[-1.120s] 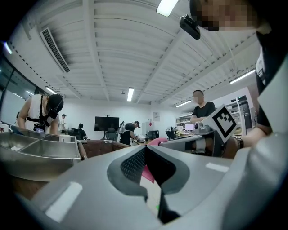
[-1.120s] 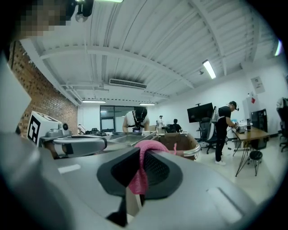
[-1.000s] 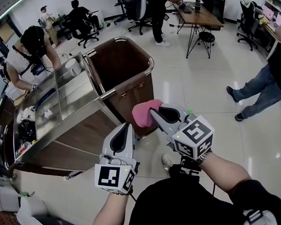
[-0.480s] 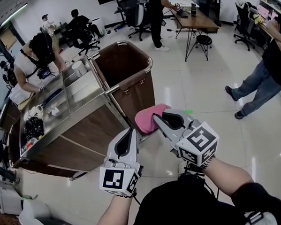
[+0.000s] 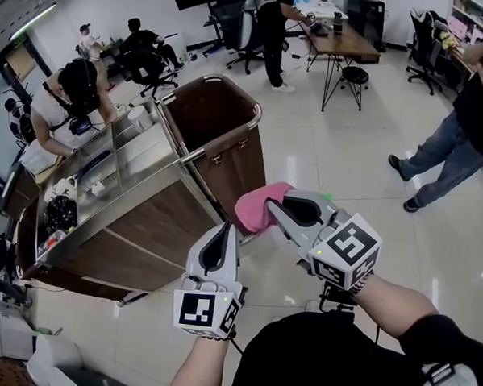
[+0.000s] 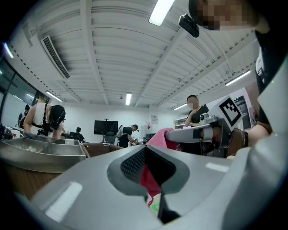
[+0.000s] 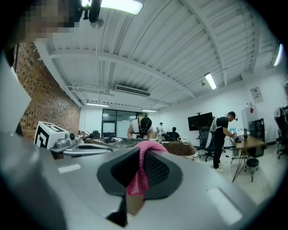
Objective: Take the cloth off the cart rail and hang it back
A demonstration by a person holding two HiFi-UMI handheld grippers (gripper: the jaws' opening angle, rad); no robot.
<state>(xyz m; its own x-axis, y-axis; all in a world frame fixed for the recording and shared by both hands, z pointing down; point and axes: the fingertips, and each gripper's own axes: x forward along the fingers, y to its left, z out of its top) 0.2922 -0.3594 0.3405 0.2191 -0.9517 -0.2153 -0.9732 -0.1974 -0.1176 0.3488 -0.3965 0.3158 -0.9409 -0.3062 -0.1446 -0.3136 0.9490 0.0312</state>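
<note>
Cloth (image 5: pixel 255 207) backed from cart bin (image 5: pixel 235 160) | clamped in right hand-held gripper (image 5: pixel 273 204)

Bright ceiling strip lights (image 6: pixel 162 11) glare off the glossy floor (image 5: pixel 308 151); fisheye edges darken and bend.

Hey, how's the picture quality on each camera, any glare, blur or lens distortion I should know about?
Head view: sharp, lamp glare streaks on the glossy floor, lines bending toward the edges. Left gripper view: fisheye with black corners, near jaws soft. Right gripper view: same fisheye, a ceiling lamp blown out, the pink cloth between the jaws soft up close.
</note>
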